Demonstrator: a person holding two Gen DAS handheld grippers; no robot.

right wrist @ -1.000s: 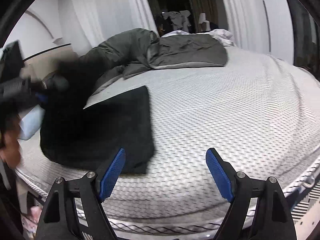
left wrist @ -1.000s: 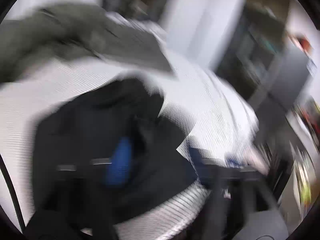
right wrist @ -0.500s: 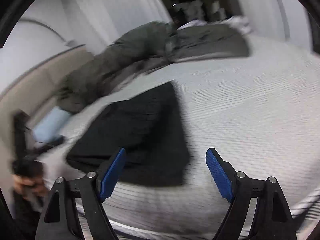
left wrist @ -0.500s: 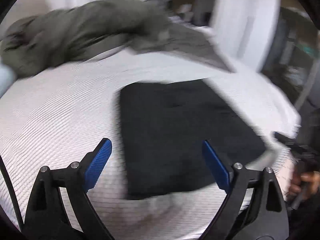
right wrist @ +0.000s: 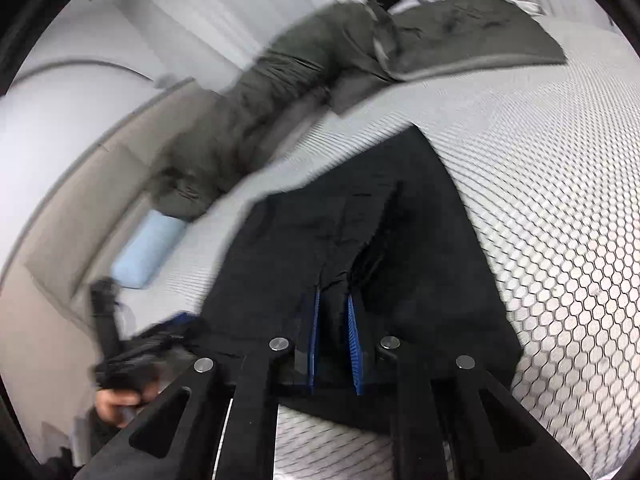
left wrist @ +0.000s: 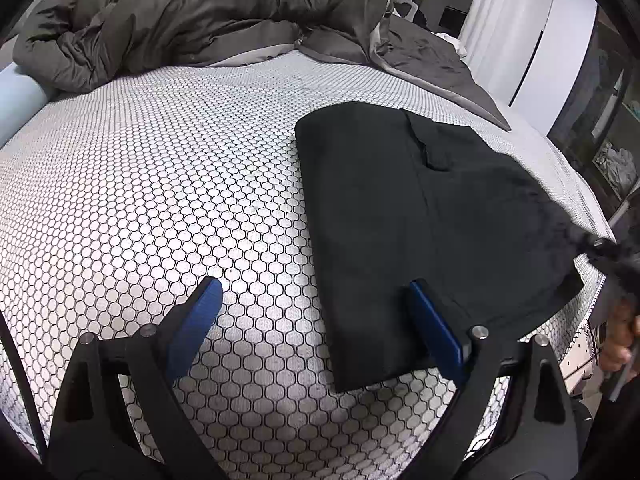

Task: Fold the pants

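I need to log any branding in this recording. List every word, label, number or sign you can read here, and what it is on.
None can be read.
black pants: plain fabric, no tag or print showing.
honeycomb mattress cover: pattern only, no lettering.
grey duvet: no label in view.
left tool and right tool: blue pads and black arms, no markings.
Shelf items at the right edge: too small and blurred to read.

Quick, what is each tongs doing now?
Left tongs: open, holding nothing.
Right tongs: closed on the pants.
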